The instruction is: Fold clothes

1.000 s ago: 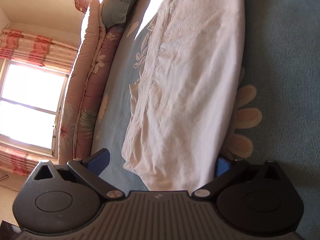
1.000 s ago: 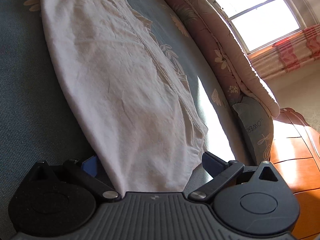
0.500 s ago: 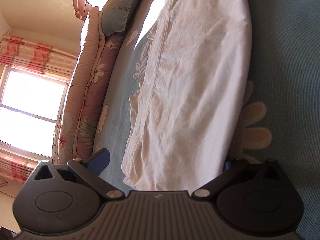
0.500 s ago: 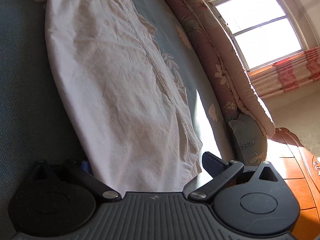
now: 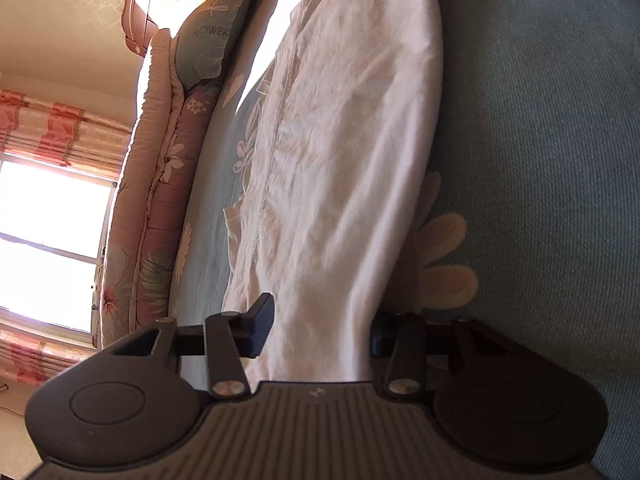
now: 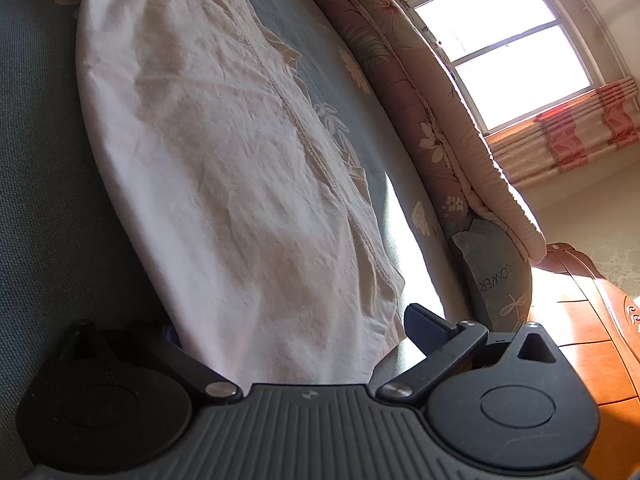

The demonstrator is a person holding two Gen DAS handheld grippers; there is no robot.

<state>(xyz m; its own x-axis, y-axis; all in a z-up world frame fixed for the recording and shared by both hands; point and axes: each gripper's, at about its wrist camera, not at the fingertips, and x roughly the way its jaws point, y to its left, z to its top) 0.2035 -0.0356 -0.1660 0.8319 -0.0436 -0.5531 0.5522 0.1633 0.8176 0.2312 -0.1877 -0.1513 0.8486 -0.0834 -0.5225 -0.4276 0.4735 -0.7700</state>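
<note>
A white garment (image 5: 344,152) lies stretched out on a teal bedspread (image 5: 552,128) and runs between the two grippers. My left gripper (image 5: 320,332) is at one end of it, its jaws partly closed around the cloth edge, with cloth bunched between them. In the right wrist view the same white garment (image 6: 240,152) reaches my right gripper (image 6: 292,332). Its jaws stand wide apart, with the other end of the cloth lying between them. The left finger of the right gripper is mostly hidden under the cloth.
A rolled pink floral quilt (image 5: 156,200) and a teal pillow (image 5: 208,48) lie along the far side of the bed. A wooden headboard (image 6: 592,312) stands beyond the pillow. A bright window (image 6: 504,44) with pink curtains is behind.
The left gripper's jaws have closed in from wide open onto the garment's end. Both grippers have shifted slightly along the cloth; the right jaws stay wide.
</note>
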